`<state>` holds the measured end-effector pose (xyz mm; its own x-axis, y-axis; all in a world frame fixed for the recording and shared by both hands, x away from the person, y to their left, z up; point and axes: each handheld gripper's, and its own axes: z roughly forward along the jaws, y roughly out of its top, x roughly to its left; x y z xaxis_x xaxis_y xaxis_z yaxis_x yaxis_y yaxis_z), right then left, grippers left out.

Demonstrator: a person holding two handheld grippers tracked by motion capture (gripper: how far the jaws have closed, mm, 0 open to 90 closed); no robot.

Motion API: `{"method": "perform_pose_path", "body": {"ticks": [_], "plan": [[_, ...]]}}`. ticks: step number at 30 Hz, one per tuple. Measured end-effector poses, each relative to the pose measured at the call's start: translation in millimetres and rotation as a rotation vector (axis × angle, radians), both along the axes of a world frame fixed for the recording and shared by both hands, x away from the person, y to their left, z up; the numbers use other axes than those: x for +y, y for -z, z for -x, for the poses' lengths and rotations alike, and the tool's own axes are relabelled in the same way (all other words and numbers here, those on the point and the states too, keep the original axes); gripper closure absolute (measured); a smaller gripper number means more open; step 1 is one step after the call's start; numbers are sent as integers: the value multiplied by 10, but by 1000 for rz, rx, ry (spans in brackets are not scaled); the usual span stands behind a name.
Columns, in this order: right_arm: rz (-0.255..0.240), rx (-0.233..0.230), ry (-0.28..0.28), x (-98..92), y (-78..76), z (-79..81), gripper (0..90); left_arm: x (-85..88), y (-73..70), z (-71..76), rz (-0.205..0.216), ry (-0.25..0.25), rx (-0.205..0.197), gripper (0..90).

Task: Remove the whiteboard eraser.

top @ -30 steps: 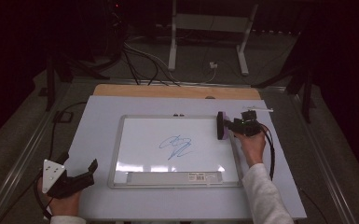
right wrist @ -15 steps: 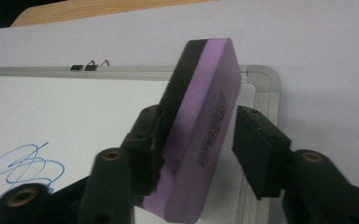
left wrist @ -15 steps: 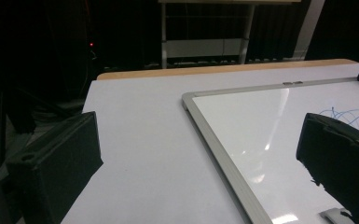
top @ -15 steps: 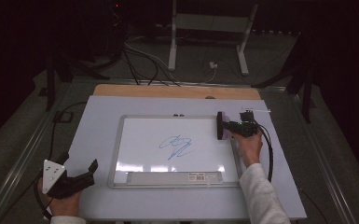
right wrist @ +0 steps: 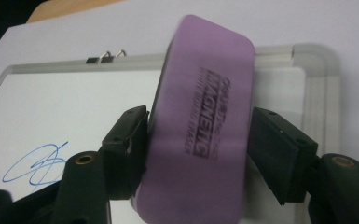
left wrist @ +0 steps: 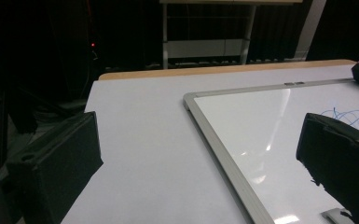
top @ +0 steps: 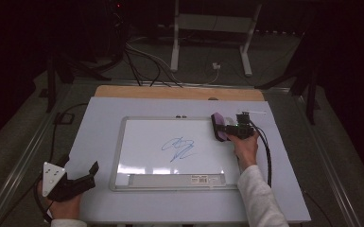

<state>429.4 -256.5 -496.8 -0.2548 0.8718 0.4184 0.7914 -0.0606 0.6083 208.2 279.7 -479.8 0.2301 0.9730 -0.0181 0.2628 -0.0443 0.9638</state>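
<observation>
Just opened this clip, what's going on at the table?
A person works at a table with a whiteboard lying flat on it. The right hand-held gripper is shut on a purple magnetic eraser over the board's far right corner, short of the blue scribble mid-board. The left hand-held gripper sits open off the board's near left corner, holding nothing.
</observation>
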Motion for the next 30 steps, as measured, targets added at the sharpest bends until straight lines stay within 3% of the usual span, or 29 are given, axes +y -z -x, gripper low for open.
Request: {"method": "perform_pose_path", "body": {"ticks": [5, 9, 30], "plan": [[-17, 27, -2, 9, 43, -9, 406, -1, -2, 2, 0, -1, -1, 6], [14, 5, -2, 13, 16, 10, 409, -7, -2, 1, -4, 2, -1, 6], [24, -66, -33, 19, -129, 103, 411, -14, -1, 0, -7, 1, 0, 6]]}}
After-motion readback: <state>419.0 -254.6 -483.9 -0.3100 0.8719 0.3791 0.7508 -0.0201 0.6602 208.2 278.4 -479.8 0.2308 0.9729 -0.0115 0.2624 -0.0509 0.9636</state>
